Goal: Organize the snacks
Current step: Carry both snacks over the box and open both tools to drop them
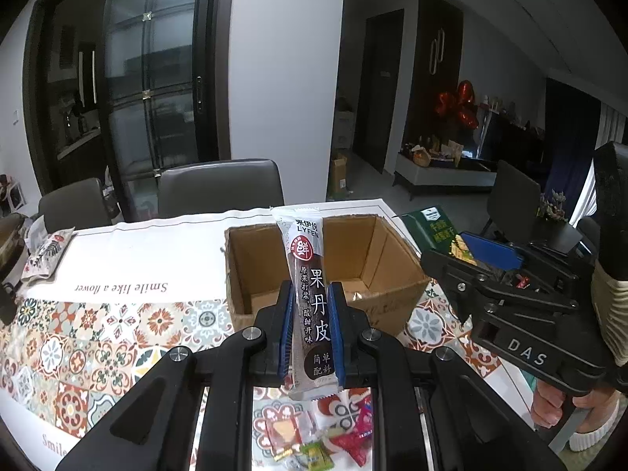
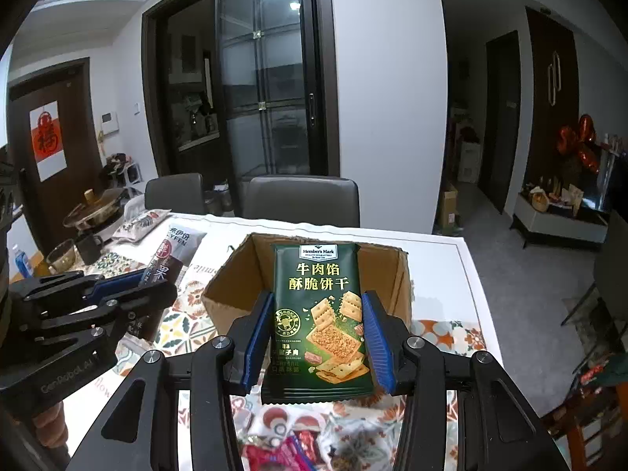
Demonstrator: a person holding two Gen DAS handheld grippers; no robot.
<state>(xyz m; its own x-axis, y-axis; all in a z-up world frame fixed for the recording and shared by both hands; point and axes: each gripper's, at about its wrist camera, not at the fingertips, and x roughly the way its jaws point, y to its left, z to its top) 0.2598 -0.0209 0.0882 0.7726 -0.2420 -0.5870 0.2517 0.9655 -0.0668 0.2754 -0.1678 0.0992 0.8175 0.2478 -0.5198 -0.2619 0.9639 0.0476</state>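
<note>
Holding both packets upright above the worktop point(image 1: 117, 267), left tongs point(image 1: 312, 325) clamped on the haw-roll stick point(image 1: 308, 274), right tongs point(image 2: 318, 329) on the cracker packet point(image 2: 320, 294), likely poised for dropping into the open cardboard box point(image 1: 251, 271).

loose candies point(image 1: 314, 443) cut off by frame edge, box floor point(image 1: 345, 294) partly hidden

Both matte black plastic tongs, the left tongs point(image 1: 310, 329) and the right tongs point(image 2: 318, 331), carry ribbed blue pads point(image 1: 285, 333) and round silver screw heads point(image 1: 253, 333). White "DAS" lettering point(image 1: 526, 351) marks the right housing; the left reads something like "GenRobot.AI" point(image 2: 68, 378). A bare-skinned hand point(image 1: 549, 402) wears a beige ribbed cuff point(image 1: 608, 314).
</note>
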